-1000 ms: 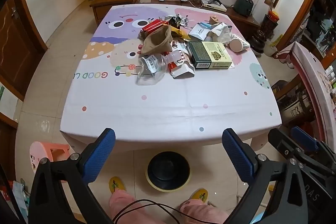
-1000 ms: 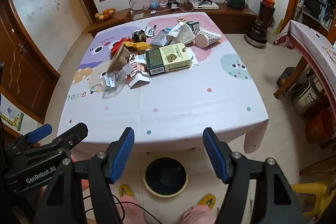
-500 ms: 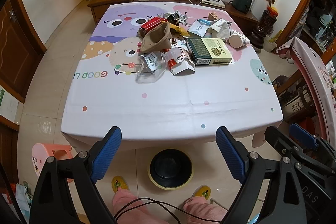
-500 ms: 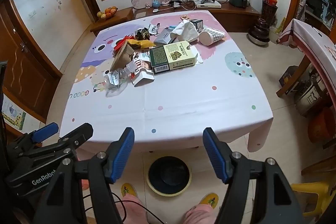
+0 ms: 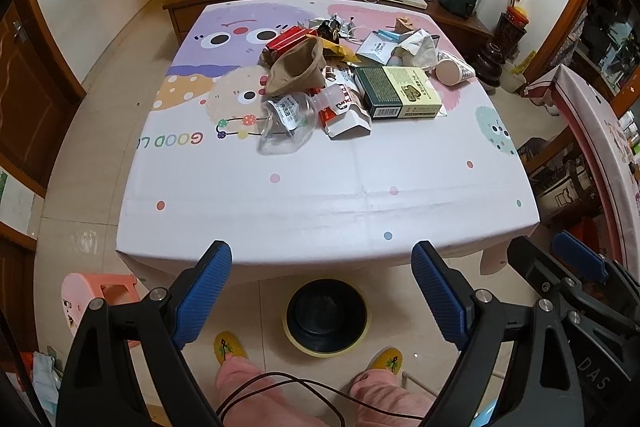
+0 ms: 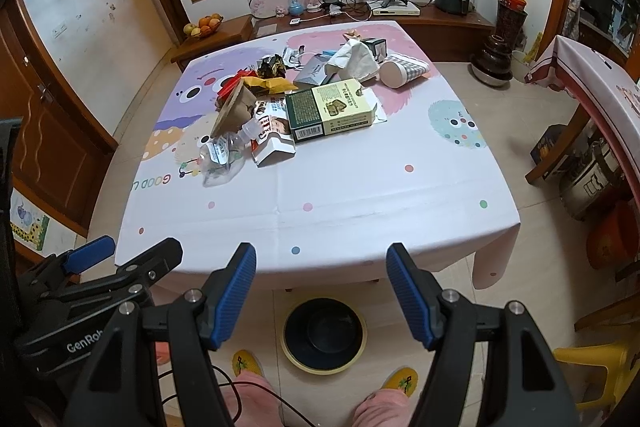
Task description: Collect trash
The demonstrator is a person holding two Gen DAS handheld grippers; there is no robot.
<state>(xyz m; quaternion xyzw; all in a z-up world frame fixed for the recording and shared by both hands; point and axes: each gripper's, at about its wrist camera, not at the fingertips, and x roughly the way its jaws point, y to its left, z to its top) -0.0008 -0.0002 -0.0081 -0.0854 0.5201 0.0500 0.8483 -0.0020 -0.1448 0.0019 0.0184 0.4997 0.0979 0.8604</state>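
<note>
A heap of trash lies on the far half of the table [image 5: 320, 195]: a crushed clear bottle [image 5: 286, 123], a brown paper bag [image 5: 298, 67], a green and cream box [image 5: 400, 91], a red and white carton [image 5: 344, 111], a paper cup [image 5: 454, 71] and crumpled tissue [image 5: 416, 47]. A black bin [image 5: 326, 321] with a yellow rim stands on the floor under the near table edge. My left gripper [image 5: 322, 267] hangs open over that edge, empty. My right gripper [image 6: 322, 269] is open and empty too, above the bin [image 6: 324, 333]; the box [image 6: 332, 109] lies well ahead.
A person's pink trouser legs and yellow slippers [image 5: 226, 347] stand beside the bin. A pink stool [image 5: 100, 291] sits on the floor at left, a yellow stool [image 6: 592, 367] at right. Another covered table [image 6: 600, 83] and pots are at right. A wooden sideboard runs behind the table.
The left gripper's fingers have come slightly closer together. Both grippers otherwise hold their place.
</note>
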